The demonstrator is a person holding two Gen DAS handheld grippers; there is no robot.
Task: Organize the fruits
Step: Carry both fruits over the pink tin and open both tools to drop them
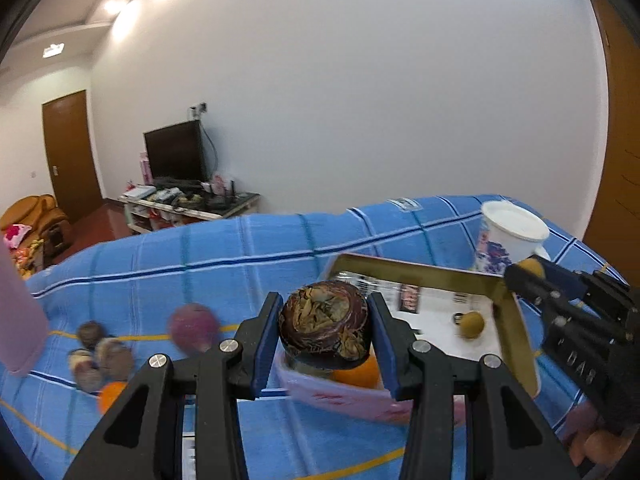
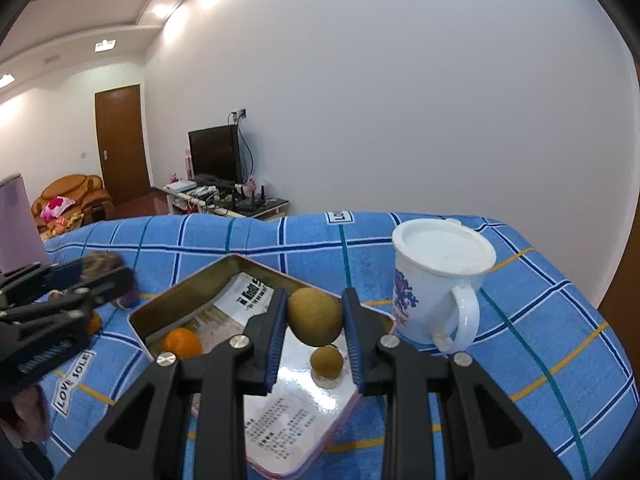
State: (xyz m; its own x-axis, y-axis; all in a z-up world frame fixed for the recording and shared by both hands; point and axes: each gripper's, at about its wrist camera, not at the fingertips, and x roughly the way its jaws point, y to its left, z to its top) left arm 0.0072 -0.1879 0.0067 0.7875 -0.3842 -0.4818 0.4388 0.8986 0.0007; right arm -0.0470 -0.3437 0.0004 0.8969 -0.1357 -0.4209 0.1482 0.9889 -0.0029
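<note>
White walls, brown door (image 2: 122, 142), TV (image 2: 215, 156) on stand, orange armchair (image 2: 74, 196), ceiling lights.

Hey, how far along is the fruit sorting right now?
Partway. Done: an orange and a small brown fruit lie in the tin. In hand: the left claw grips a dark purple fruit, the right claw a larger brown fruit, both over the tin. Left: several fruits on the blue cloth.

cloth label (image 2: 73, 383): "LOVE SOLE" | second cloth label (image 2: 340, 217) at far edge: only "LO" readable | tin's (image 2: 288, 432) inner sheet: printed Chinese text, too small to read | left gripper body (image 2: 44, 360): embossed characters, illegible
</note>
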